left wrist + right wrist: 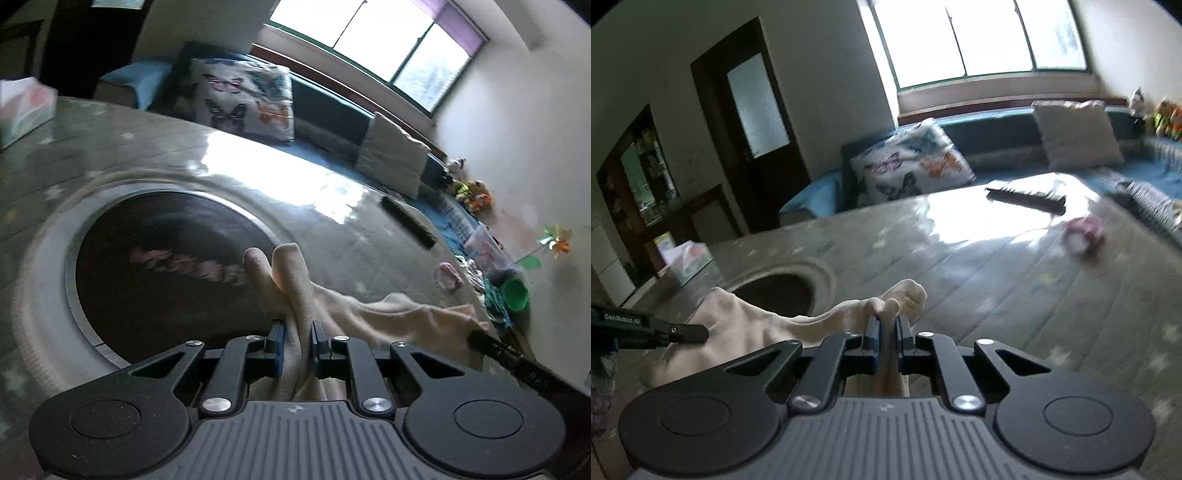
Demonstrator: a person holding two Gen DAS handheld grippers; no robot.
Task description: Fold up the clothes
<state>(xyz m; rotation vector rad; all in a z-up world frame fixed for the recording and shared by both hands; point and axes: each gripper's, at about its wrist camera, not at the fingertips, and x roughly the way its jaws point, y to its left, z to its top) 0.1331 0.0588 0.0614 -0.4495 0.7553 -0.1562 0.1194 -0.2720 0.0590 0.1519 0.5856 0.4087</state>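
Observation:
A cream-coloured garment (373, 310) is stretched between both grippers above the grey table (332, 236). My left gripper (298, 330) is shut on one bunched end, which sticks up past the fingertips. My right gripper (886, 325) is shut on the other bunched end (905, 295). The cloth (746, 325) sags between them. The right gripper's finger shows at the right edge of the left wrist view (495, 345). The left gripper's finger shows at the left edge of the right wrist view (683, 332).
The table (997, 280) has a round dark recess (166, 266) in its middle. On it lie a tissue box (689, 260), a dark remote (1027, 194), a pink item (1084, 234) and a green cup (515, 293). A sofa with cushions (908, 166) stands behind.

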